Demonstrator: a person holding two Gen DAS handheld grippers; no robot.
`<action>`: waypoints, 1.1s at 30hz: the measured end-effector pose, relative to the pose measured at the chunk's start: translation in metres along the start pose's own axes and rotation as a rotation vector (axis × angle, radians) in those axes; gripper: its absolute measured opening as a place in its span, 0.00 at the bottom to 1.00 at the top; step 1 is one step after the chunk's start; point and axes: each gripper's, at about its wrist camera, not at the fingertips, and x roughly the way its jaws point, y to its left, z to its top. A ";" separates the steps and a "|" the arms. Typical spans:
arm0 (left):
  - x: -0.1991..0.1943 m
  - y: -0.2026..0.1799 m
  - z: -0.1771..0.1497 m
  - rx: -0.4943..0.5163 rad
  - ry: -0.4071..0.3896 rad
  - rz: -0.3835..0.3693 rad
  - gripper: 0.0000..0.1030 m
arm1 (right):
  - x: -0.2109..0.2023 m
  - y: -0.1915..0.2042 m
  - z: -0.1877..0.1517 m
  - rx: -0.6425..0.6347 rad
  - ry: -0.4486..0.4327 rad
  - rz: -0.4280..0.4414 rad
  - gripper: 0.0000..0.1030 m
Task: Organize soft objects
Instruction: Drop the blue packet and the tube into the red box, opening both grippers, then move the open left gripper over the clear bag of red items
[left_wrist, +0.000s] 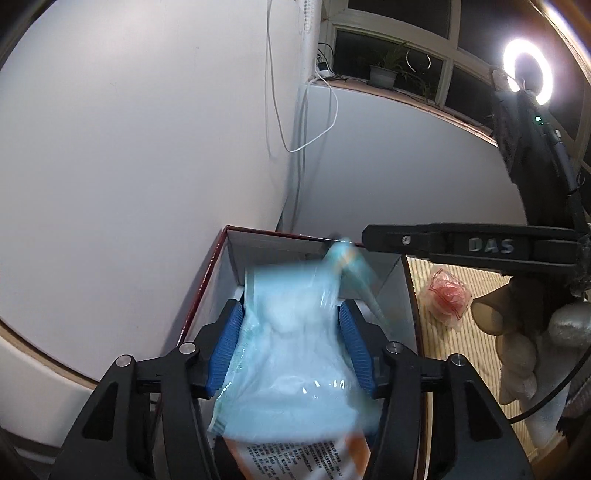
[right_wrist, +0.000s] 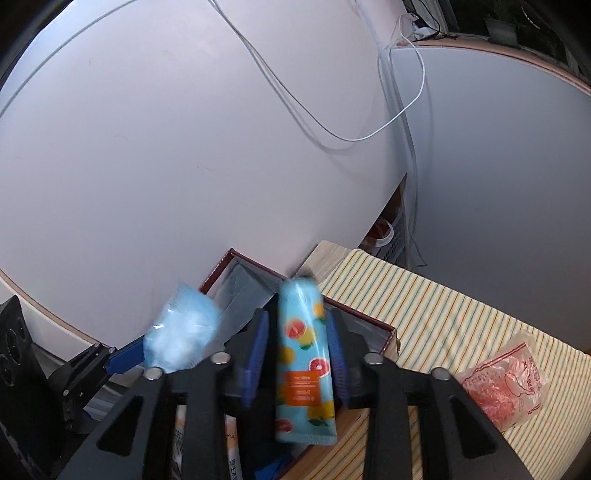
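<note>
A puffy light-blue plastic bag (left_wrist: 291, 350) lies blurred between the blue pads of my left gripper (left_wrist: 291, 343), over an open box with a dark red rim (left_wrist: 207, 280). The jaws stand apart and do not seem to press on it. In the right wrist view a light-blue tube printed with citrus fruit (right_wrist: 304, 354) sits blurred between the pads of my right gripper (right_wrist: 297, 354), with a gap on its left side. It hangs over the box's near corner (right_wrist: 373, 323). The bag (right_wrist: 181, 332) and a left fingertip (right_wrist: 123, 358) show at the left there.
A clear bag of pink stuff (right_wrist: 506, 384) lies on the striped cloth (right_wrist: 443, 314) right of the box. White walls with hanging cables stand close behind. A beige and grey plush shape (left_wrist: 517, 332) and a lit ring light (left_wrist: 528, 74) are at the right.
</note>
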 end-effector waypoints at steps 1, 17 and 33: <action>0.000 0.000 0.001 -0.003 -0.002 0.001 0.53 | -0.004 -0.001 0.000 -0.003 -0.011 0.000 0.48; -0.052 -0.001 -0.016 -0.006 -0.065 -0.021 0.53 | -0.057 -0.028 -0.028 0.006 -0.069 -0.013 0.51; -0.106 -0.037 -0.069 -0.008 -0.140 -0.134 0.59 | -0.145 -0.096 -0.105 0.067 -0.159 -0.058 0.71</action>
